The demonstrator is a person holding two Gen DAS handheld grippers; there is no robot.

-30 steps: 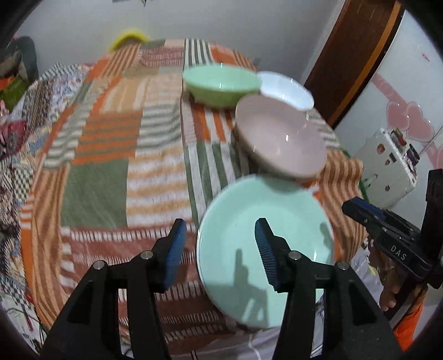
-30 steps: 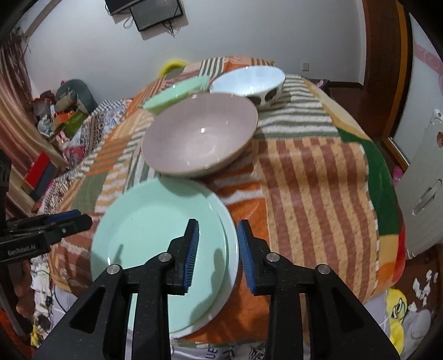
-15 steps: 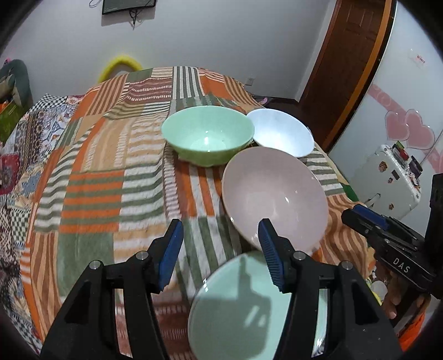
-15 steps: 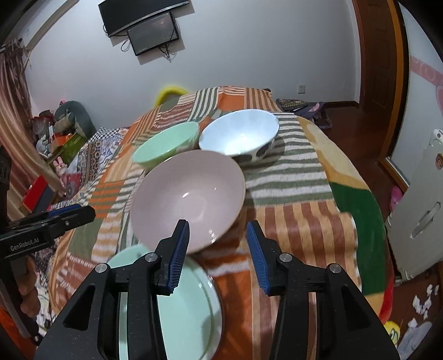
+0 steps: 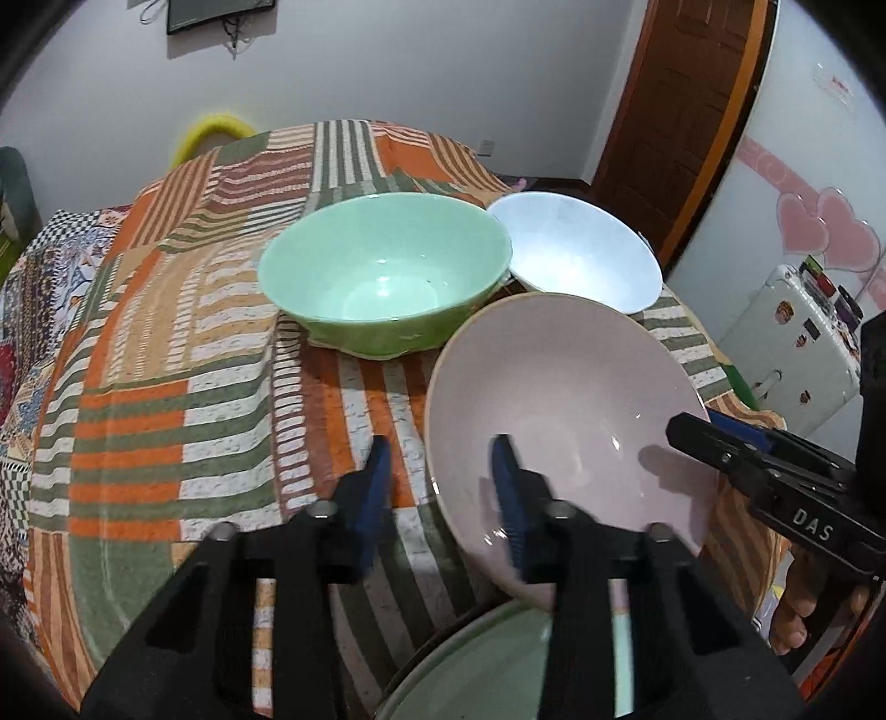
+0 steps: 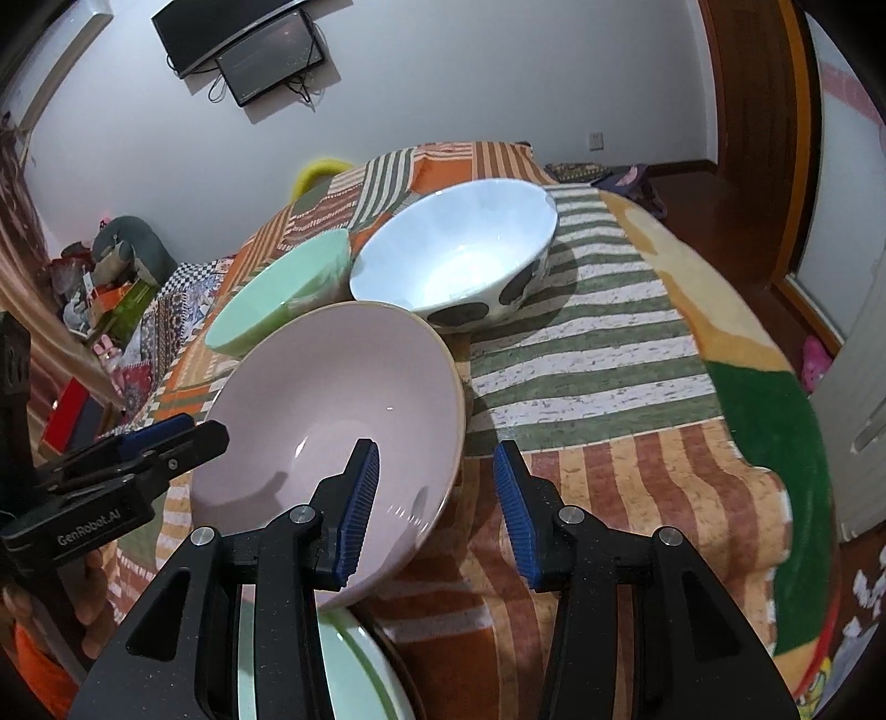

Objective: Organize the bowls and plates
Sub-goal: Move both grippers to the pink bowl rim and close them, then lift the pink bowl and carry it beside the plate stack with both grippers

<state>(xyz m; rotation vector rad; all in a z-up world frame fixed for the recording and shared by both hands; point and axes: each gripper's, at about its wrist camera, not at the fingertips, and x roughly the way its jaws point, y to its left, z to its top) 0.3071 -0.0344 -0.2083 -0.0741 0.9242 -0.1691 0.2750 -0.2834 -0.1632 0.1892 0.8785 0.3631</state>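
Observation:
A pink bowl sits nearest on the striped cloth, its near edge over a stack of green plates. Behind it stand a green bowl and a white bowl with dark spots. My left gripper straddles the pink bowl's left rim. Its jaws are closing, one finger inside the bowl and one outside, pads not touching. My right gripper straddles the right rim the same way, its jaws also closing. Each gripper shows in the other's view.
The patchwork cloth drops off at the near and right edges. A brown door and a small white cabinet stand to the right. A screen hangs on the wall, and clutter lies far left.
Both grippers have moved forward from over the green plates to the pink bowl's rims. The left jaws have narrowed. The plates have slid to the bottom of both views.

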